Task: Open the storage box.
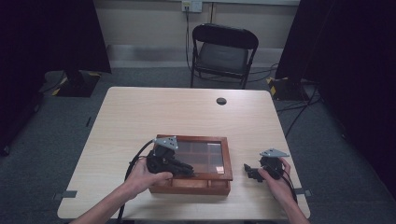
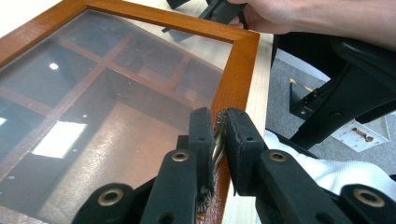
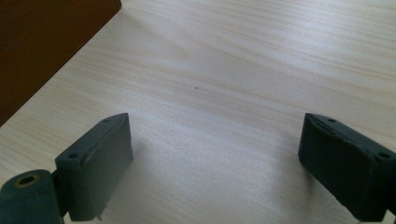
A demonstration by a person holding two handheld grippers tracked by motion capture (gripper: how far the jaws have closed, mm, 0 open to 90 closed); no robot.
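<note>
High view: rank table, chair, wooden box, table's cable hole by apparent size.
1. table, largest by far.
2. wooden box with glass lid, and chair: they look about alike, and the chair stands farther off, so no ranking between them.
3. cable hole, smallest.

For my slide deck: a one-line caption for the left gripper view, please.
Left gripper shut on a small metal clasp at the front edge of a glass-lidded wooden box.
</note>
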